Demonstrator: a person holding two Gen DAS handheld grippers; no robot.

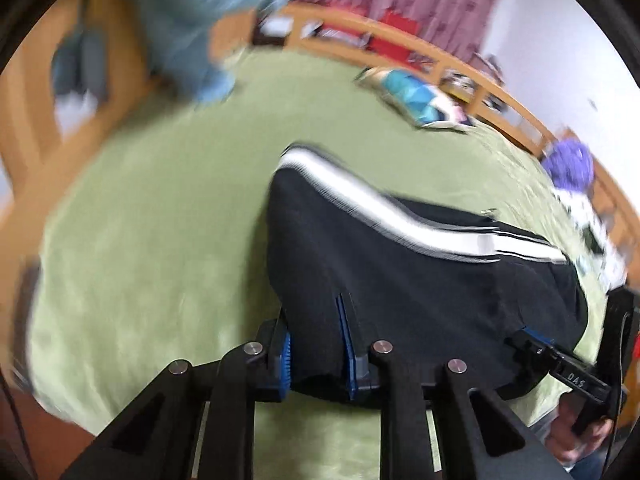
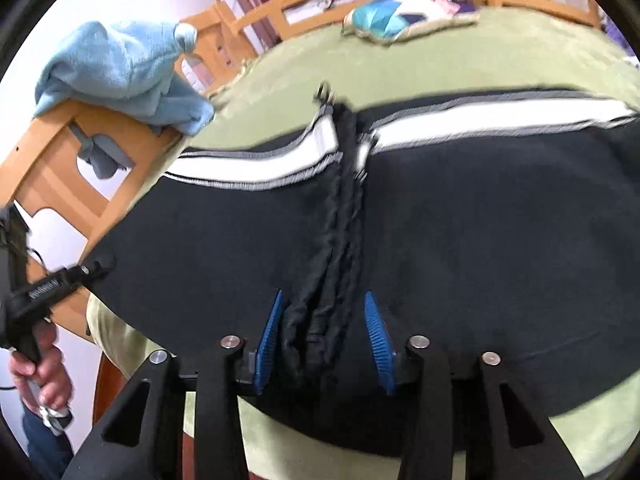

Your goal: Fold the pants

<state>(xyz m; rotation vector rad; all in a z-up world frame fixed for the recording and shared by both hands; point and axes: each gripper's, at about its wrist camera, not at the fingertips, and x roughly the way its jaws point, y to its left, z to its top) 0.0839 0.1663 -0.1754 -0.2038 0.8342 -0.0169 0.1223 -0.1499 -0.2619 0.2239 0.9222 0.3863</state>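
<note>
Both hand-held grippers work the near edge of the black pants on the green bed.

Your left hand-held gripper (image 1: pixel 318 346) has its blue ribbed pads pressed close on the near edge of the soft black knit pants with a white side stripe (image 1: pixel 400 280); keep that pinch deep so the limp cloth does not slip out as you lift. Your right hand-held gripper (image 2: pixel 324 344) stands partly spread, its pads on either side of the bunched, rope-like ridge of gathered fabric without pressing it; I judge you should close on the ridge before carrying the fold over. The pants (image 2: pixel 440 240) lie spread just ahead of both grippers on the fuzzy green bed cover (image 1: pixel 160 240), stripe along the far edge. Move both hands together to keep the edge straight.
</note>
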